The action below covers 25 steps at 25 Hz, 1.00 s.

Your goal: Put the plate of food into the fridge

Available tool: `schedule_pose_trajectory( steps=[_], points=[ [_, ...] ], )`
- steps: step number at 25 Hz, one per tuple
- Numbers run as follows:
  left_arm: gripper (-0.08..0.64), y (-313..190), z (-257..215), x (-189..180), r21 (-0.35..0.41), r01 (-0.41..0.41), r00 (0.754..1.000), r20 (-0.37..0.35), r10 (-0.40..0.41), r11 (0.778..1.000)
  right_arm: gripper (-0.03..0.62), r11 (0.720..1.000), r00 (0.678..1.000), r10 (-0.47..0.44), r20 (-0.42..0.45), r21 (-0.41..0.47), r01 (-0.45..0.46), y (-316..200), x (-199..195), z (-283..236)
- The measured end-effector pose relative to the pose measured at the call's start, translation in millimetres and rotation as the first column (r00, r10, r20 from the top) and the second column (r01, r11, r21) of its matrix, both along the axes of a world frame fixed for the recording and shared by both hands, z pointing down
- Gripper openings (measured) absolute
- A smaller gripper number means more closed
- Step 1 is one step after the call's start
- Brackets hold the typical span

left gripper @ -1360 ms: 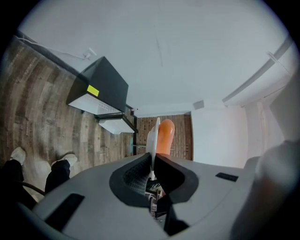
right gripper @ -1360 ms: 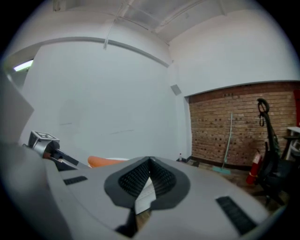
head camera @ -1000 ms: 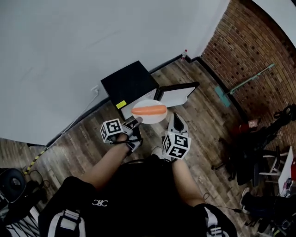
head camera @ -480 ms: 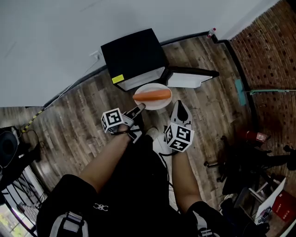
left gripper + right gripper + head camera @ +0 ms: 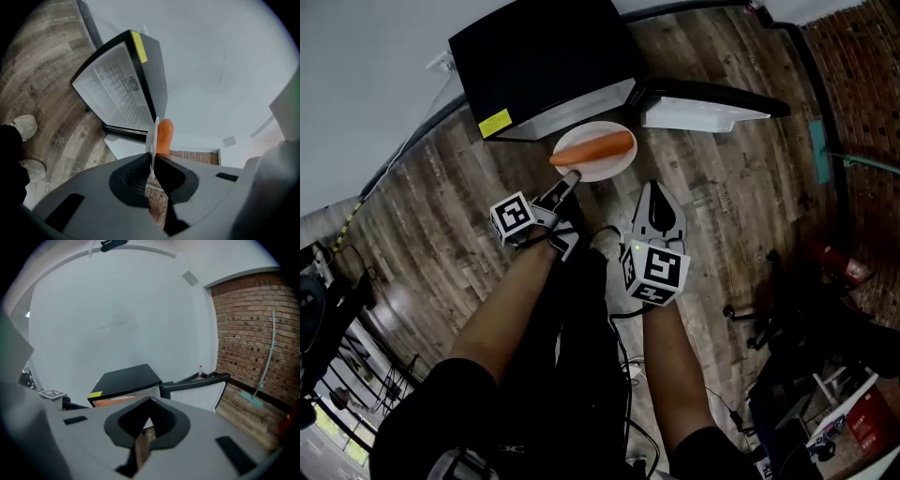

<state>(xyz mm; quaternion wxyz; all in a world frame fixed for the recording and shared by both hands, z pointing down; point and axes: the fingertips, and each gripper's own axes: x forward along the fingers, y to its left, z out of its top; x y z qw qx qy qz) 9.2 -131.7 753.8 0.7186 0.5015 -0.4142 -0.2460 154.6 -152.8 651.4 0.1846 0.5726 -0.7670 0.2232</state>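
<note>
Lowered since the earlier frame, my left gripper (image 5: 569, 177) clamped the plate (image 5: 609, 168) by its rim, keeping the carrot (image 5: 592, 148) level just before the open fridge (image 5: 544, 56); my right gripper (image 5: 655, 191) was closed, empty.

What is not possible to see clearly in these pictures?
- Fridge interior: head view, its black top hides nearly all.
- Plate surface: in the left gripper view it is edge-on, and the left gripper covers its near rim.
- Orange food: too small in the head view to name.
- Plate in the right gripper view: the right gripper body hides almost all.
</note>
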Motion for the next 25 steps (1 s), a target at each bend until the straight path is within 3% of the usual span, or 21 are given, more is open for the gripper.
schedule_pose_trajectory(
  steps=[7, 11, 25],
  points=[
    [0.025, -34, 110, -12, -0.005, 0.044, 0.999, 0.026, -0.043, 0.999, 0.012, 0.998, 0.998, 0.035, 0.042, -0.056, -0.033, 1, 6, 81],
    [0.025, -62, 154, -16, -0.015, 0.104, 0.995, -0.011, -0.104, 0.994, 0.012, 0.994, 0.998, 0.037, 0.045, -0.107, -0.032, 14, 12, 108],
    [0.031, -179, 219, -33, 0.104, 0.257, 0.965, 0.019, -0.261, 0.961, 0.012, 0.999, 0.999, 0.015, 0.052, -0.041, -0.013, -25, 31, 165]
  ],
)
